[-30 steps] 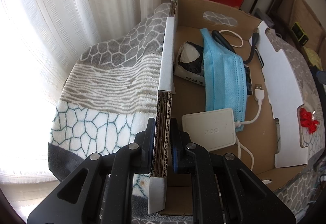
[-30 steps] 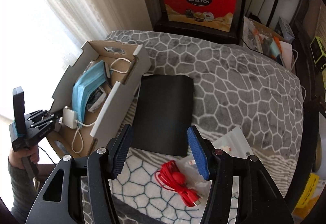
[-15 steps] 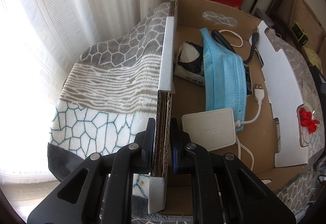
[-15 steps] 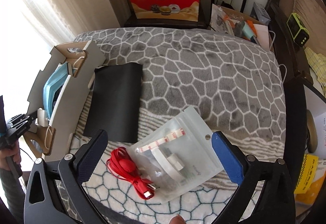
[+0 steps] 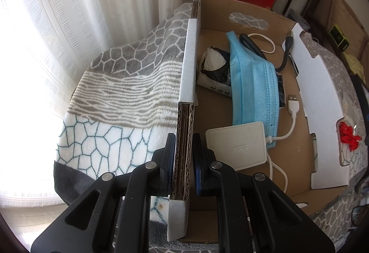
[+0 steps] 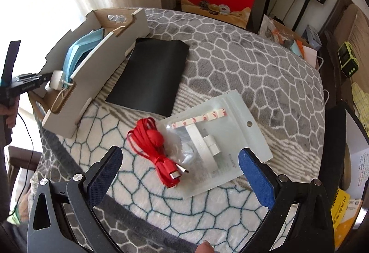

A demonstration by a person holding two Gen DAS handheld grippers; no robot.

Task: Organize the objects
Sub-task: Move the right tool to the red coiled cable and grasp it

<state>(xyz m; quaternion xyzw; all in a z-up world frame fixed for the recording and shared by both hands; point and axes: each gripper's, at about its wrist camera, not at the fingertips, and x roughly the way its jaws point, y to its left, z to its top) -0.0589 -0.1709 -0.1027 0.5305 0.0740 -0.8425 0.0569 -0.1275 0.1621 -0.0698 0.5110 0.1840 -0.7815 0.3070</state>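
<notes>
While the left gripper (image 5: 183,156) clamps the box (image 5: 188,73) wall, the right gripper (image 6: 180,174) hangs wide open, empty, above the cable (image 6: 156,149) and pouch (image 6: 216,144), lower centre. Next: probably close on one and carry it to the box, upper left.

one cardboard box (image 6: 96,82) sits on the blanket. inside it lie one blue face mask (image 5: 253,82), one white power bank (image 5: 237,147), one white usb cable (image 5: 293,110) and one black-and-white packet (image 5: 214,66). outside the box lie one black pouch (image 6: 150,75), one red cable (image 6: 156,149) and one clear zip bag (image 6: 214,147).
</notes>
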